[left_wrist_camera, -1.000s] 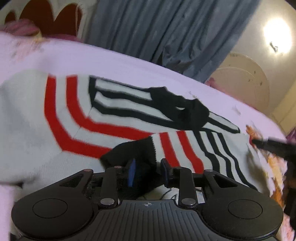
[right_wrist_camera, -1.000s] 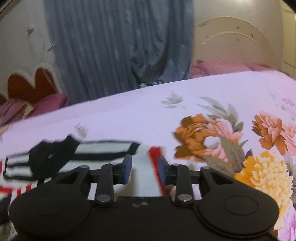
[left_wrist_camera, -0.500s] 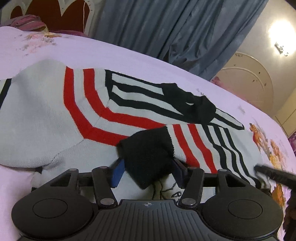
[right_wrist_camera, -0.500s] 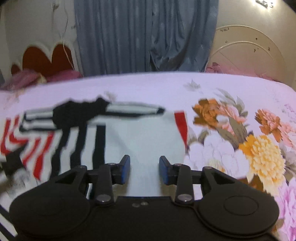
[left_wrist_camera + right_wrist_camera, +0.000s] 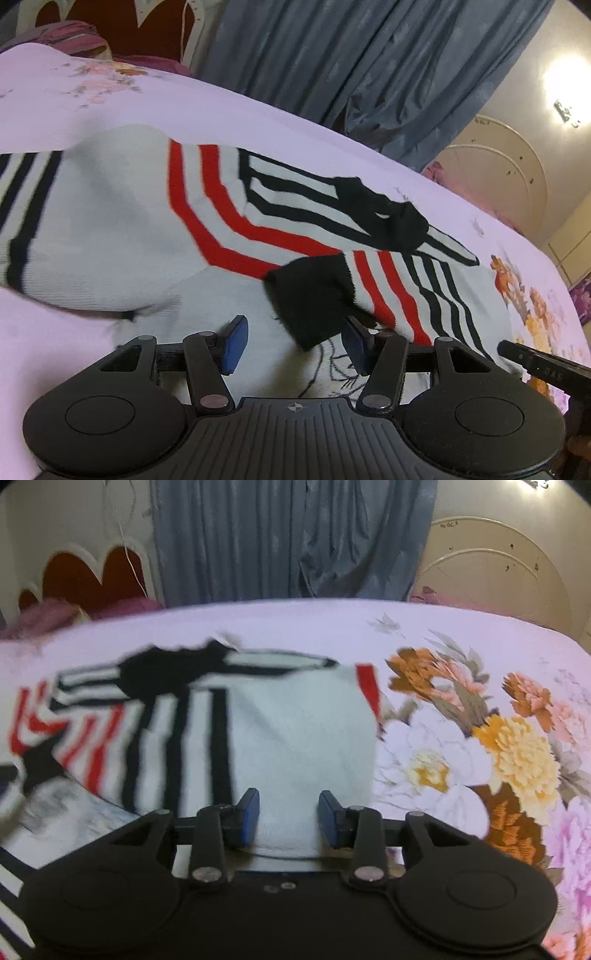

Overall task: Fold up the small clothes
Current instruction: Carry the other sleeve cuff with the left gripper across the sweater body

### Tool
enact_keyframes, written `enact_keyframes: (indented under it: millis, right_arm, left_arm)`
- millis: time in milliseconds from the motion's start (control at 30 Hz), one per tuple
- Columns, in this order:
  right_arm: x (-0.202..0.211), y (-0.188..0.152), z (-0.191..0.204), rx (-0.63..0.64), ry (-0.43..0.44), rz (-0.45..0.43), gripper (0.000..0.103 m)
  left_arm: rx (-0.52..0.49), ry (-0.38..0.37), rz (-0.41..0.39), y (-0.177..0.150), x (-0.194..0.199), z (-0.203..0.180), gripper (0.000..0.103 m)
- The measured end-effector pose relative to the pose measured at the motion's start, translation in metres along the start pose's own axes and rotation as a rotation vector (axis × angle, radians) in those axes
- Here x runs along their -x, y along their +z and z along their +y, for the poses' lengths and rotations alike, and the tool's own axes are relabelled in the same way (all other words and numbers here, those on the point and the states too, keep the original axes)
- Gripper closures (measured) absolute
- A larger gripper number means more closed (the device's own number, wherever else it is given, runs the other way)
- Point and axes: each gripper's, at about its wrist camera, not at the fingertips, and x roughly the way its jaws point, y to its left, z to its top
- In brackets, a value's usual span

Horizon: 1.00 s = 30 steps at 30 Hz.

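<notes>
**Grippers spread open over a striped sweater on a bed**

Left gripper point(image 5: 293, 345) sits low at the near edge of its view, its two blue-padded fingers spread wide and holding nothing. A black sleeve cuff point(image 5: 314, 295) lies just ahead of the gap between them, close to the right finger; whether it touches is unclear. The cuff belongs to a small knitted sweater point(image 5: 110, 229), white with red and black stripes, spread across a pale lilac bedsheet point(image 5: 258, 114). One sleeve is folded in over the body, and the black collar point(image 5: 384, 218) lies farther off, right of centre. At the far right edge of this view, a black part of the other tool point(image 5: 543, 369) pokes in.

Right gripper point(image 5: 289, 819) is also open, its fingers set apart with a white portion of the sweater point(image 5: 299, 738) lying between and beyond them; they are not closed on it. This view is motion-blurred. To the right, the sheet carries a large print of orange, yellow and white flowers point(image 5: 498, 738). Far behind the bed hang grey-blue curtains point(image 5: 277, 535), with a red scalloped headboard point(image 5: 81, 572) at the left.
</notes>
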Motion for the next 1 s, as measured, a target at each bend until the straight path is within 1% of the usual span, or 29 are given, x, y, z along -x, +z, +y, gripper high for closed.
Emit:
enact_keyframes:
  millis: [100,267,467,667,733,867,1000]
  right_arm:
    - [0.003,0.004,0.026,0.023,0.052,0.001,0.064]
    - [0.001,0.014,0.073,0.073,0.117,-0.008,0.062]
    - [-0.004,0.027,0.13,0.147,0.174,-0.03,0.061]
    - [-0.016,0.034,0.18,0.188,0.233,-0.03,0.06]
    - [-0.021,0.035,0.192,0.196,0.244,-0.024,0.06]
    - [-0.031,0.033,0.213,0.205,0.258,-0.006,0.059]
    - [-0.04,0.029,0.225,0.209,0.256,0.018,0.059]
  left_arm:
    - [0.019,0.009,-0.015,0.001,0.013,0.012,0.045]
    - [0.049,0.049,-0.042,0.003,0.035,0.041,0.04]
    - [0.102,0.107,-0.062,0.005,0.059,0.085,0.037]
    - [0.177,0.175,-0.089,0.005,0.08,0.136,0.035]
    - [0.22,0.194,-0.097,0.006,0.086,0.155,0.034]
    - [0.346,0.233,-0.121,0.008,0.092,0.2,0.034]
    - [0.457,0.237,-0.153,0.006,0.091,0.237,0.034]
